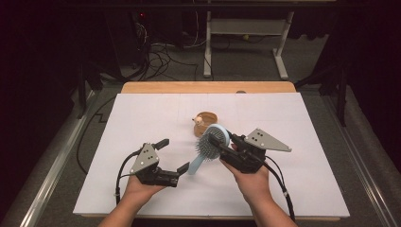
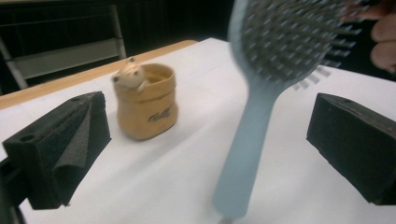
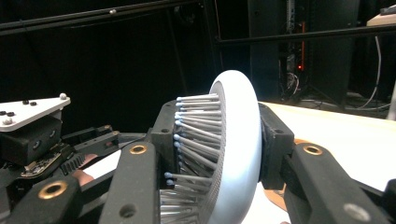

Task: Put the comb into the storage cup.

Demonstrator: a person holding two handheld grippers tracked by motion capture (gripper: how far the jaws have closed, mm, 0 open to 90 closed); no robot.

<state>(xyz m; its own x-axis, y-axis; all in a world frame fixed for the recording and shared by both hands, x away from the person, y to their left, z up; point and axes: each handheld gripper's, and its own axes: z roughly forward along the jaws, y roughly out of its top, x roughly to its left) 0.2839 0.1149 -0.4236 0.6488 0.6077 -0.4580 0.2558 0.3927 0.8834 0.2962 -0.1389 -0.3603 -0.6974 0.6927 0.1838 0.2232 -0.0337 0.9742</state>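
Observation:
A pale blue hairbrush point(image 1: 196, 164) with grey bristles hangs tilted over the white table cover point(image 1: 142, 118), handle pointing down and left. My right gripper point(image 1: 218, 140) is shut on its round head; in the right gripper view the pads clamp the brush head point(image 3: 240, 140) from both sides, and my right gripper point(image 3: 219, 140) is level. My left gripper point(image 1: 174, 154) is open at the lower left. In the left gripper view the brush handle point(image 2: 247, 135) stands between the wide jaws of my left gripper point(image 2: 208, 140), touching neither pad.
A small tan pouch with a toy animal peeking out point(image 1: 205, 123) stands on the cover just beyond the brush, also in the left gripper view as the tan pouch point(image 2: 147, 109). Past the wooden table edge point(image 1: 208, 87) are a white desk frame point(image 1: 246, 33) and floor cables point(image 1: 161, 56).

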